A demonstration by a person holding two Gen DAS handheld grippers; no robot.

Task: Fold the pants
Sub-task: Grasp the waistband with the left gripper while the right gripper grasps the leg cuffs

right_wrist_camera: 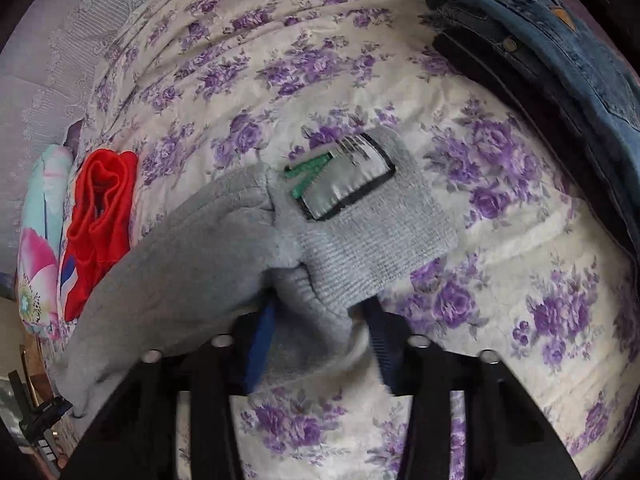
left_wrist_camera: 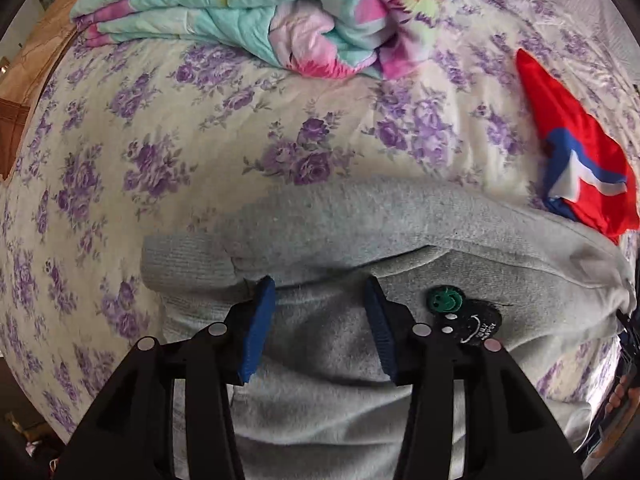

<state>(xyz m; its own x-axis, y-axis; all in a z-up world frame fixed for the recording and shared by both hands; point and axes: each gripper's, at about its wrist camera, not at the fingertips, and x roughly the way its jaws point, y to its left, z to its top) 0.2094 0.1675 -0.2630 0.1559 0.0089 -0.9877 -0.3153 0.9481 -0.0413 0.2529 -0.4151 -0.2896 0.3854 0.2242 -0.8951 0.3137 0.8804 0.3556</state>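
Observation:
Grey fleece pants [left_wrist_camera: 320,240] lie folded on the floral bedspread, with a green smiley patch [left_wrist_camera: 444,299] and a black patch beside it. My left gripper [left_wrist_camera: 320,292] is open, its blue pads [left_wrist_camera: 260,328] resting on the grey cloth with nothing pinched. In the right wrist view the pants [right_wrist_camera: 192,256] run left, and a ribbed cuff with a silver label [right_wrist_camera: 348,180] lies ahead. My right gripper [right_wrist_camera: 320,312] stands with its pads apart around a bunched fold of the cuff; its grip is unclear.
A red, white and blue garment [left_wrist_camera: 580,152] lies right of the pants, also in the right wrist view [right_wrist_camera: 102,224]. A rolled pastel quilt [left_wrist_camera: 260,20] sits at the back. Folded jeans [right_wrist_camera: 560,60] are stacked at the far right. The floral bedspread [right_wrist_camera: 520,280] covers the bed.

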